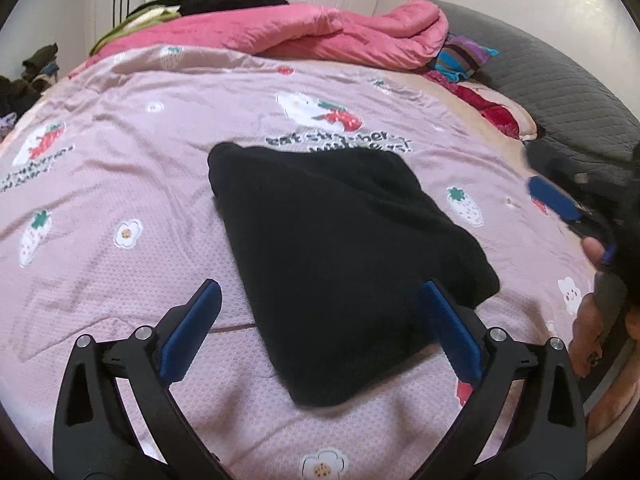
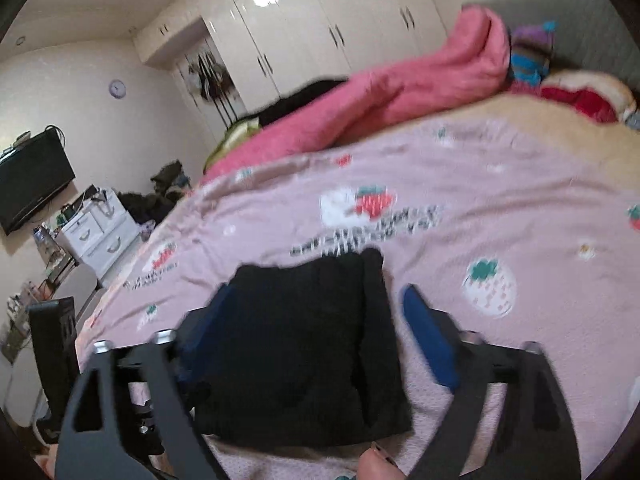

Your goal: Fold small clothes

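A black garment [image 1: 328, 256] lies folded into a compact block on the pink strawberry-print bedspread [image 1: 120, 168]. My left gripper [image 1: 320, 300] is open, its blue-padded fingers spread wide above the near half of the garment, holding nothing. My right gripper [image 2: 316, 312] is open too, hovering just above the same garment [image 2: 304, 352], which fills the space between its fingers. The right gripper also shows at the right edge of the left wrist view [image 1: 560, 204], blurred, with the hand holding it below.
A crumpled pink quilt [image 1: 320, 32] and dark clothes lie along the far side of the bed. Striped and red fabrics [image 1: 464, 56] sit by the grey headboard [image 1: 560, 80]. White wardrobes, a drawer unit [image 2: 100, 232] and a wall TV [image 2: 32, 188] stand beyond.
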The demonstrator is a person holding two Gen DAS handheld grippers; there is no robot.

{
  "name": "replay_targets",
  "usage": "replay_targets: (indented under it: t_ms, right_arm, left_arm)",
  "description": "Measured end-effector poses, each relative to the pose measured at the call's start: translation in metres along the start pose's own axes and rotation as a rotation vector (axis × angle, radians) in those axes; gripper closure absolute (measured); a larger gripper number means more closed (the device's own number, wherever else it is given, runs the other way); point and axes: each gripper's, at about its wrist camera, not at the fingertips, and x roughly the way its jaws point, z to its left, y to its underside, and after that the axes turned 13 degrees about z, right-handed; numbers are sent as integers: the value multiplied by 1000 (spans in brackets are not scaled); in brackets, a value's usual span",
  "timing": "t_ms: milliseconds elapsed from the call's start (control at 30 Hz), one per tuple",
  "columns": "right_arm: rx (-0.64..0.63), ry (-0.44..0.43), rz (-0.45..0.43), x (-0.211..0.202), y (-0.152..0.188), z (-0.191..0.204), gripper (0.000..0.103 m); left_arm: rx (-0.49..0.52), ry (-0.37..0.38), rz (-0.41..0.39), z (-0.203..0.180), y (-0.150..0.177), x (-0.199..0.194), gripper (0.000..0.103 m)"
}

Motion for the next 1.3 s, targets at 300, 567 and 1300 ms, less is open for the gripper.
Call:
replay_targets:
  t_ms: [300,567,1300]
  right_arm:
    - [-63,52,-120,-44,27,17,5]
    - [-120,98,-132,-65,64,39,4]
    - [-147,291,117,-29,153,46,4]
  left_arm:
    - [14,-19,-93,-6,18,-35,9]
    - [-11,-21,-163,-4,45,-65,9]
    - [-47,-104,-102,22,136,-57,9]
